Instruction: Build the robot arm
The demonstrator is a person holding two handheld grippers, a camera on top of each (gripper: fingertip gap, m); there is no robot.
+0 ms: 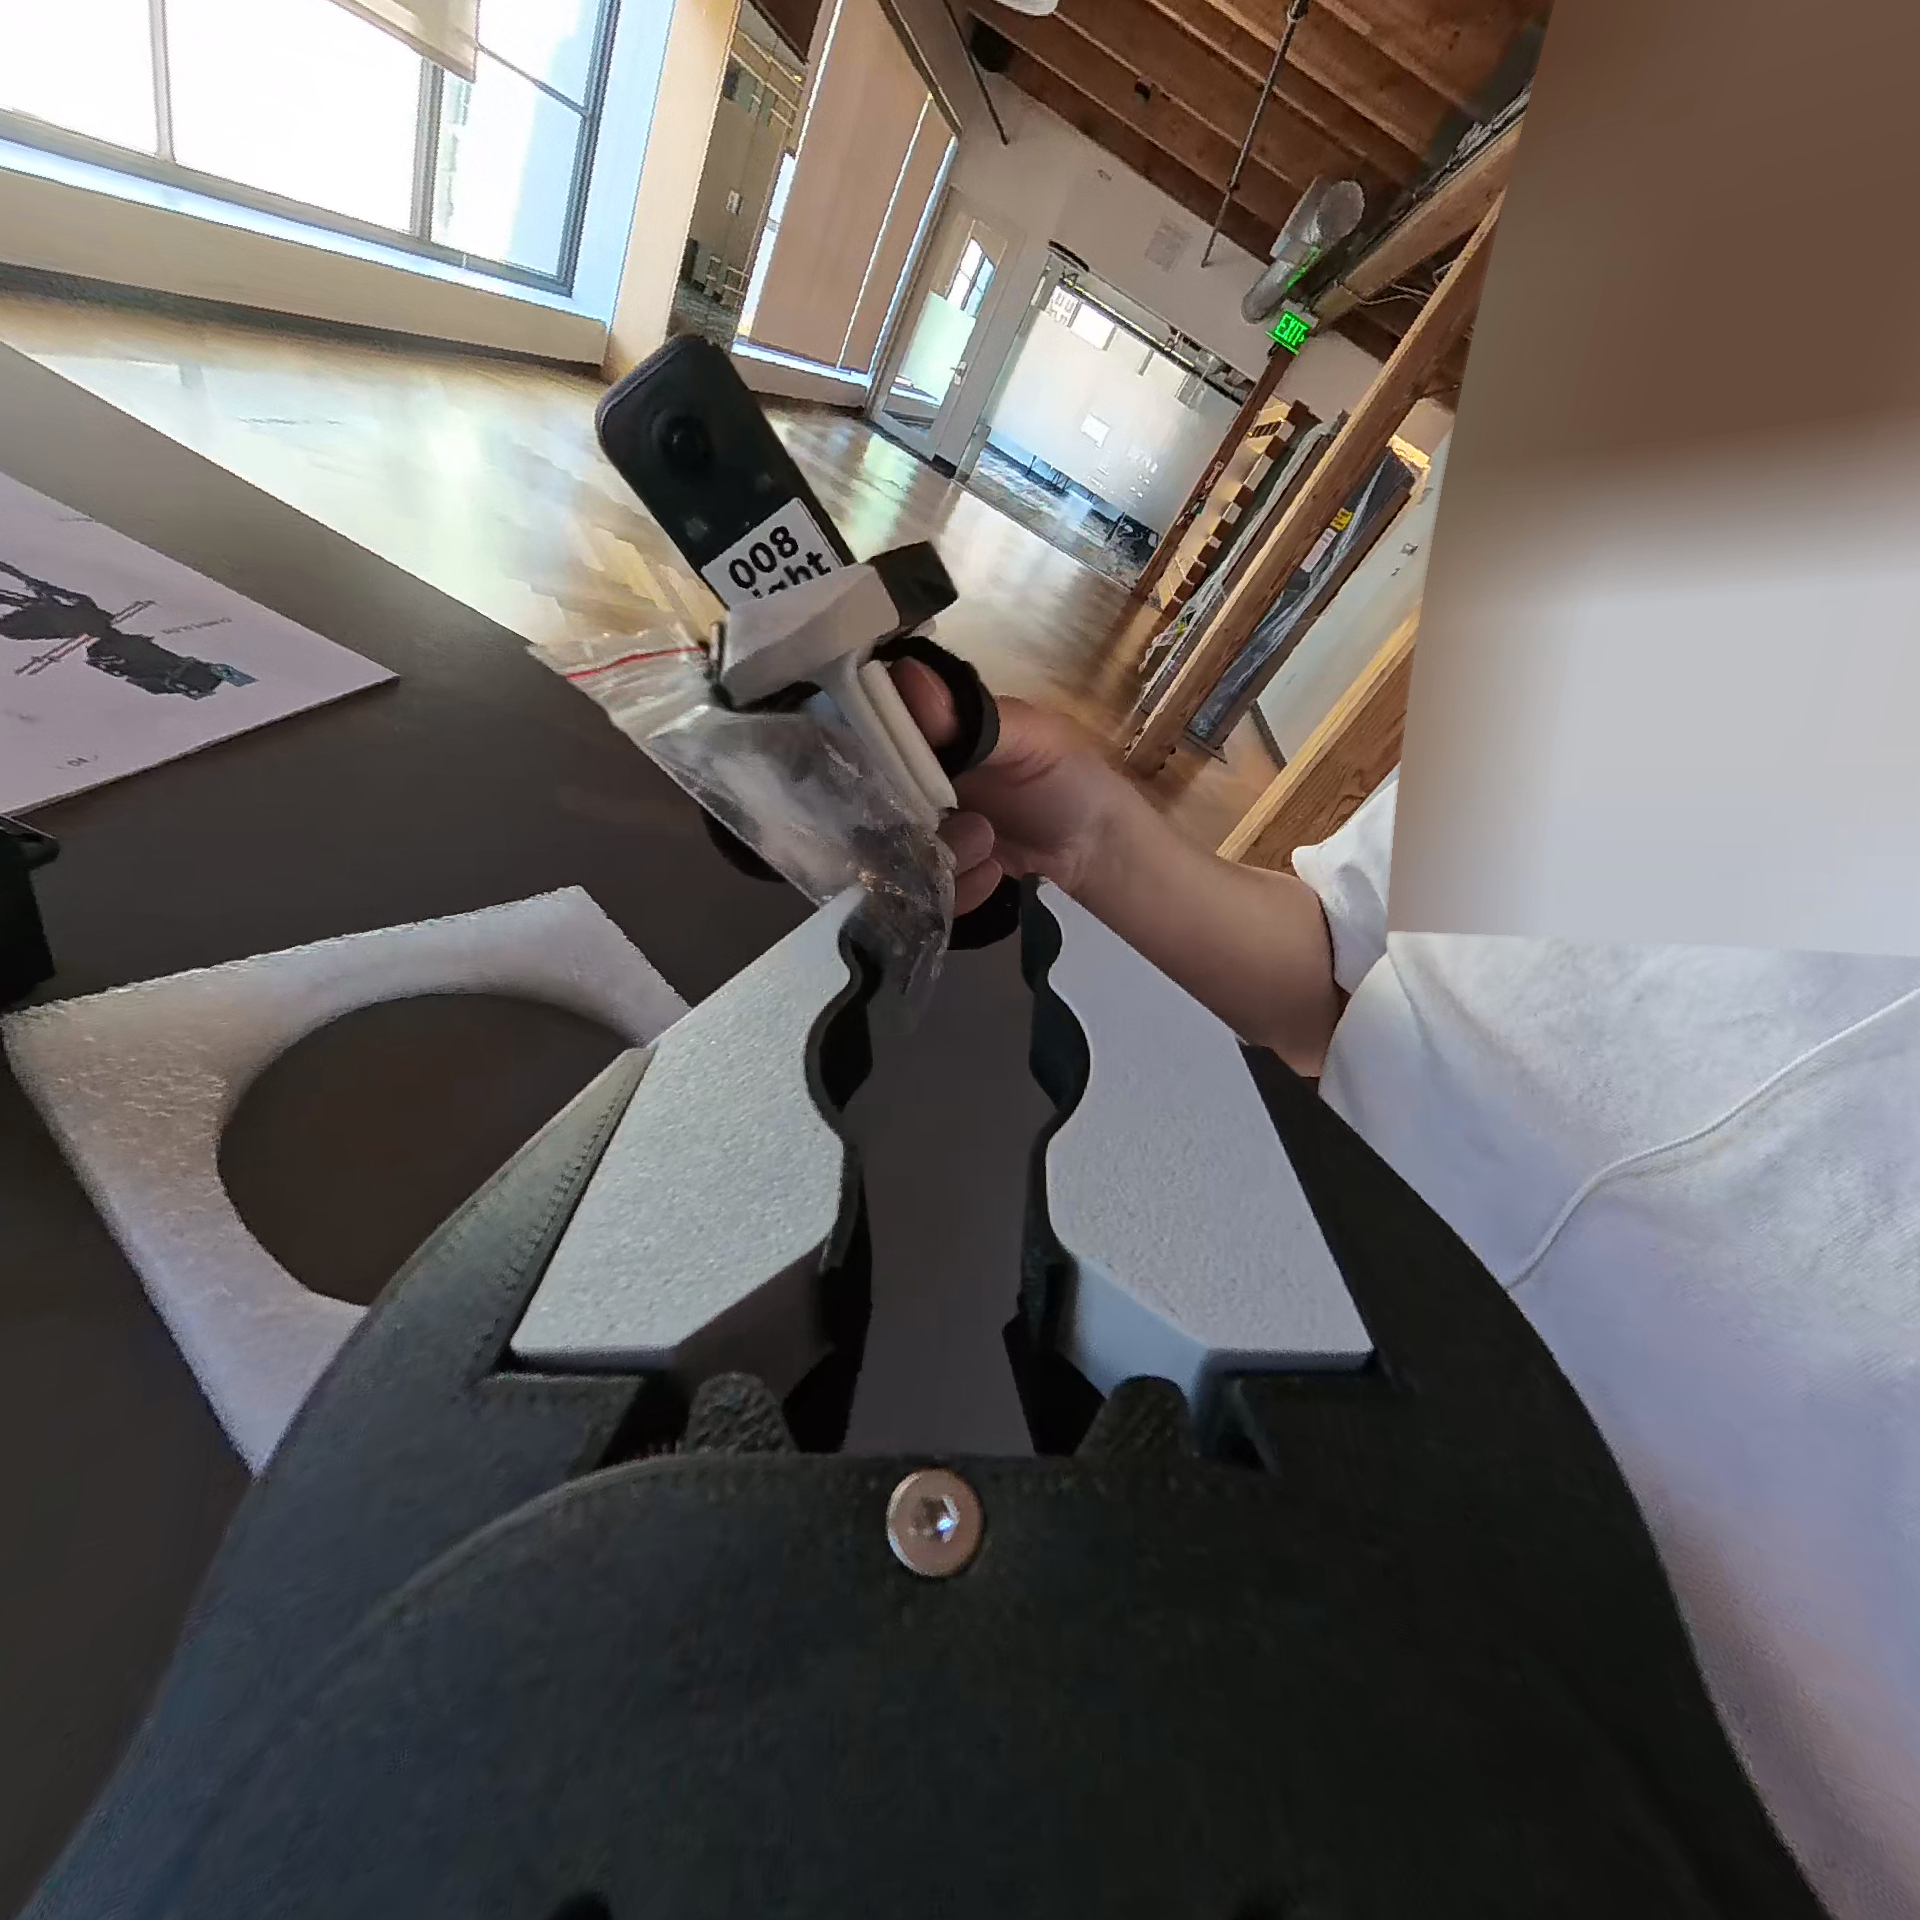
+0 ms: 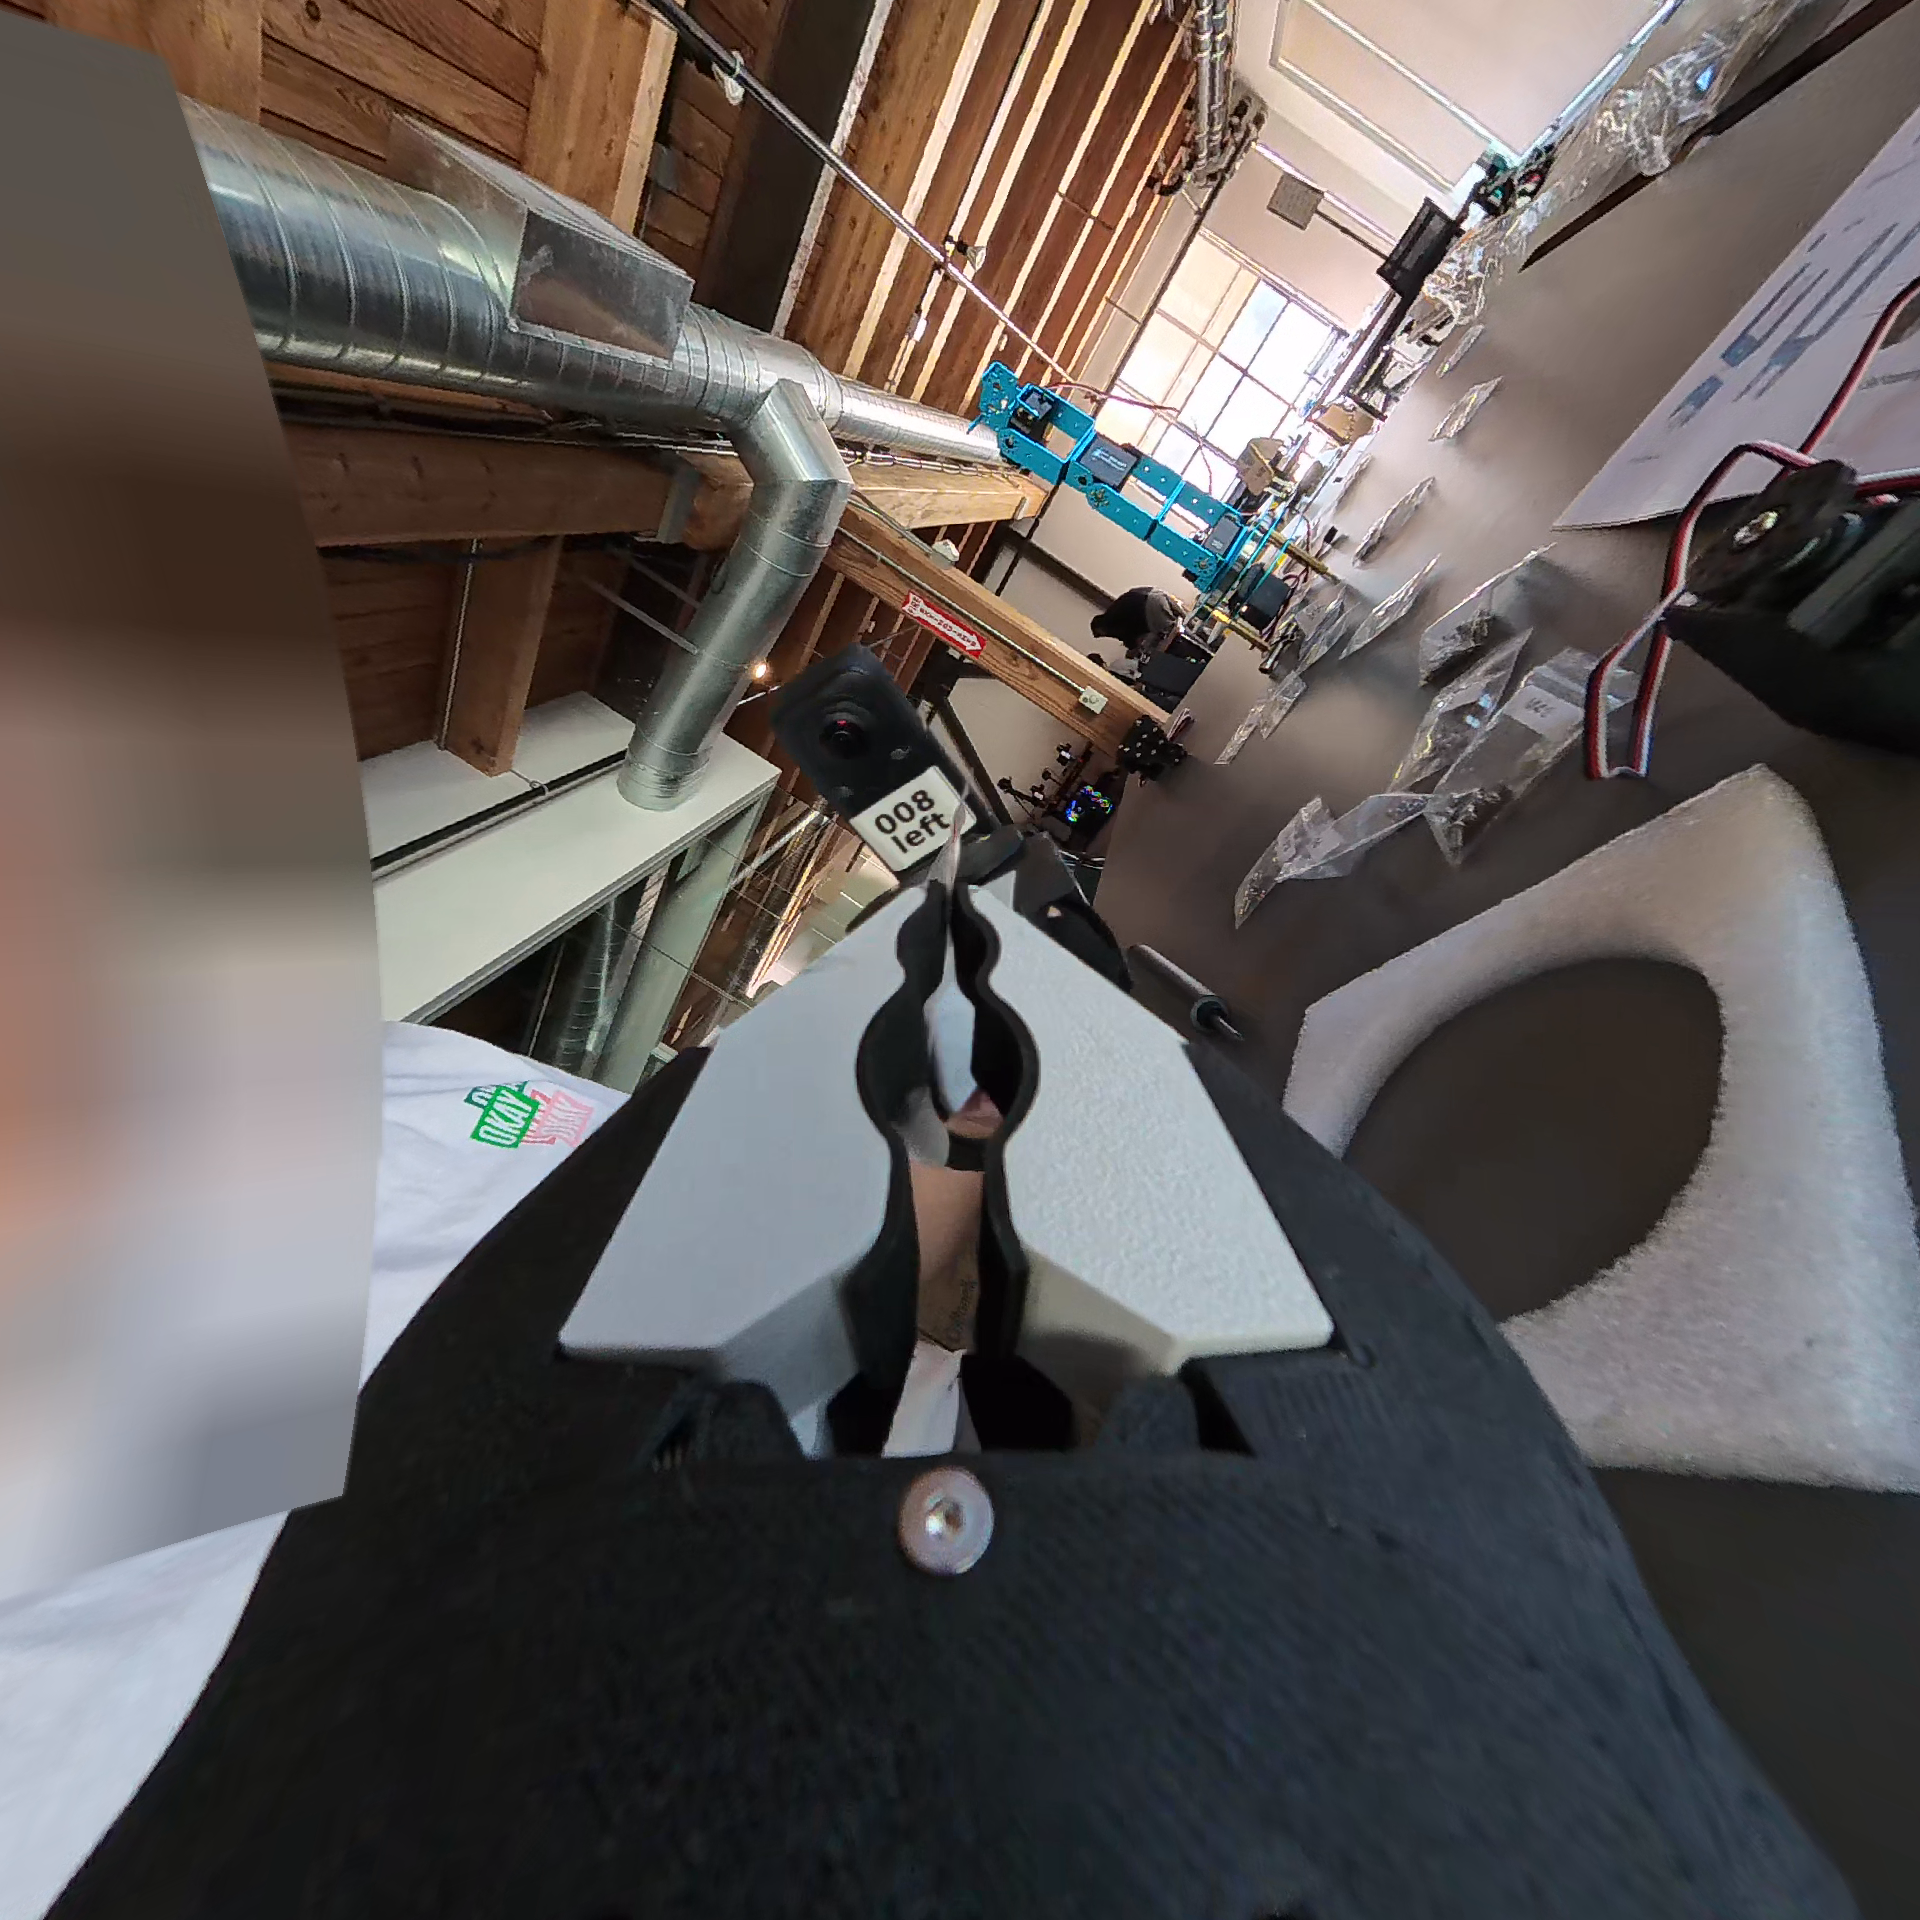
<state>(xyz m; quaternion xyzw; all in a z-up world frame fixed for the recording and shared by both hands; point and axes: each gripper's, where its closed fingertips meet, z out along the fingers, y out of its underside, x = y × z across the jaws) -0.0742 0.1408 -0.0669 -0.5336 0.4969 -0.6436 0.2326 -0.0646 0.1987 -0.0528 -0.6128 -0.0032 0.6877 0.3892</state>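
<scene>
Between the two grippers, at the centre of the left wrist view, hangs a clear bag point(image 1: 821, 821) of small dark parts. The right gripper point(image 2: 951, 904), pressed nearly together, pinches the bag's top edge, seen as a thin sliver at its tips in its own view. The left gripper point(image 1: 940, 914) stands spread, one finger point(image 1: 842, 935) touching the bag's lower end and the other clear of it. I'd judge the bag could slip or tear, since thin slick plastic is held only by an edge, and a sideways tug from the left finger might pull it free and spill the parts. A hand point(image 1: 1023, 790) holds the right gripper close behind the bag, so the tools could knock together. Lower left in that view lies a white foam pad point(image 1: 135, 1101) with a round hole on the dark table point(image 1: 416, 769), with a printed sheet point(image 1: 156, 644) above it. More bags point(image 2: 1475, 727) and a wired servo point(image 2: 1808, 561) crowd the right of the right wrist view.
</scene>
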